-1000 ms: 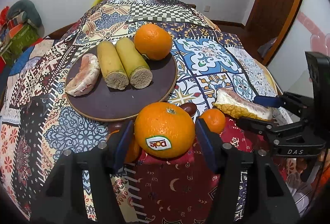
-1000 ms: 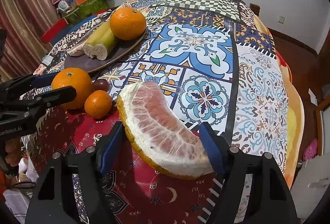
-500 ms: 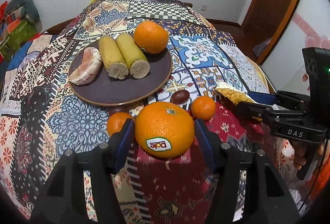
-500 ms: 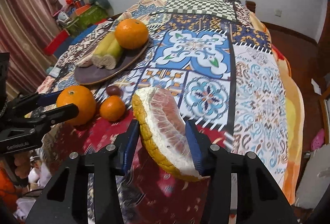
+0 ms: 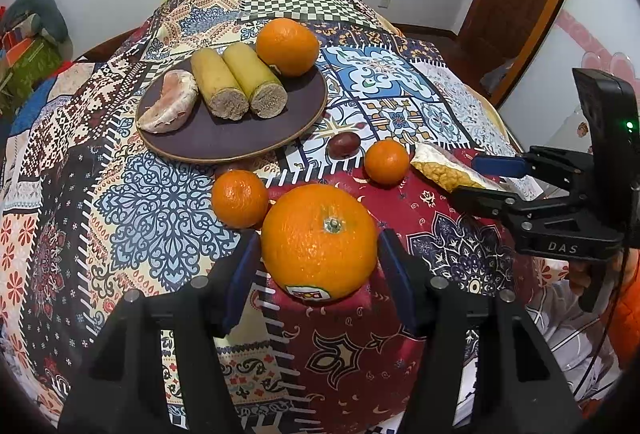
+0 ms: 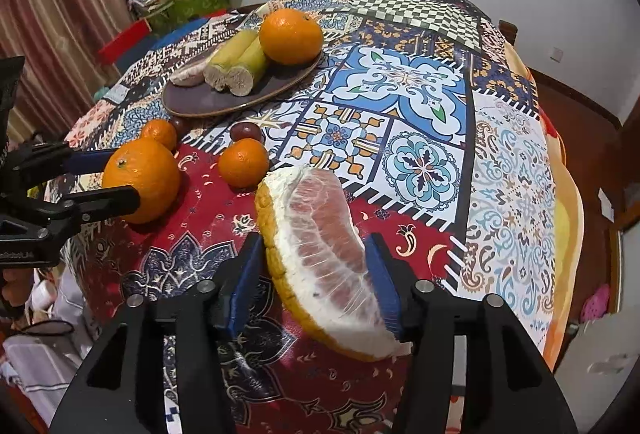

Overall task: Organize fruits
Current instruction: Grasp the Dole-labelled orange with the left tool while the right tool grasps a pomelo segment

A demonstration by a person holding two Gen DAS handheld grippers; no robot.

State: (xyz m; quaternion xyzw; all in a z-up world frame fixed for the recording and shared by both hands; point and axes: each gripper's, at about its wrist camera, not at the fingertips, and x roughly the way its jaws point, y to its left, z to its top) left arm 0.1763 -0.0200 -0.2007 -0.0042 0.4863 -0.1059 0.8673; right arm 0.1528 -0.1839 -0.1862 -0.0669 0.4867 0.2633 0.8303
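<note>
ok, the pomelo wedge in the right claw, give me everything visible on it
The pomelo wedge is a thick crescent: bumpy yellow-orange rind on the outer curve, a white pith band, pale pink flesh under a veined membrane facing the camera. It sits tilted between the right claw's blue pads, whose jaws have just been opening a little; the right pad lies against the flesh side, the left at the rind. Its far tip points toward the small orange without touching. Whether its underside rests on the cloth is hidden.
</note>
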